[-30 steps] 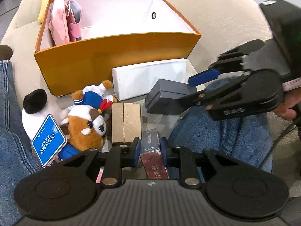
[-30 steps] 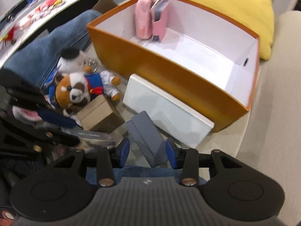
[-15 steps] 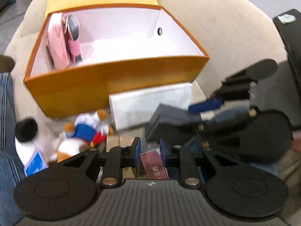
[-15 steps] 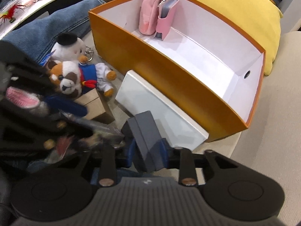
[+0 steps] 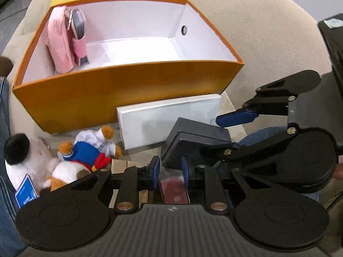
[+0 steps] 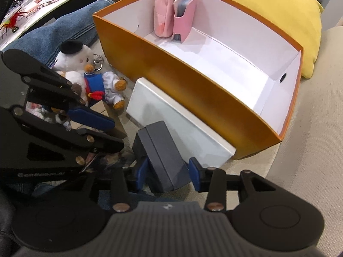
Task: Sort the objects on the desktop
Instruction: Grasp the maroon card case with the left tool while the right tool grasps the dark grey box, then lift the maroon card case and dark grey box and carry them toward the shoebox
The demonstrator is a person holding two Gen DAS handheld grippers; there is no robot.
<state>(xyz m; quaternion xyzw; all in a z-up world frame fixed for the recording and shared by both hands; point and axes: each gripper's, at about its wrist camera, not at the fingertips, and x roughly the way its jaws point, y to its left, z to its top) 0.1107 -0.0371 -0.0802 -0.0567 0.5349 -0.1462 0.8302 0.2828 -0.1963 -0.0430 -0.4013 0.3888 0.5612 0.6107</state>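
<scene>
My left gripper (image 5: 168, 171) is shut on a small dark red box (image 5: 174, 190) and holds it low in front of the orange storage box (image 5: 128, 85). My right gripper (image 6: 168, 171) is shut on a dark grey box (image 6: 165, 150), which also shows in the left wrist view (image 5: 193, 141), just in front of a long white box (image 5: 169, 117). The orange box (image 6: 203, 94) holds a pink pouch (image 5: 60, 42) and a pink case (image 5: 78, 36) at its left end.
Two plush toys lie left of the grippers: a fox in blue (image 5: 85, 152) and a white one with a black ear (image 5: 23, 154). A brown cardboard box (image 5: 122, 165) sits under the left fingers. A yellow cushion (image 6: 278, 6) lies behind the orange box. My jeans-clad legs flank the objects.
Both grippers have risen with their boxes and moved closer to the orange box. The right gripper has closed on the dark grey box and lifted it.
</scene>
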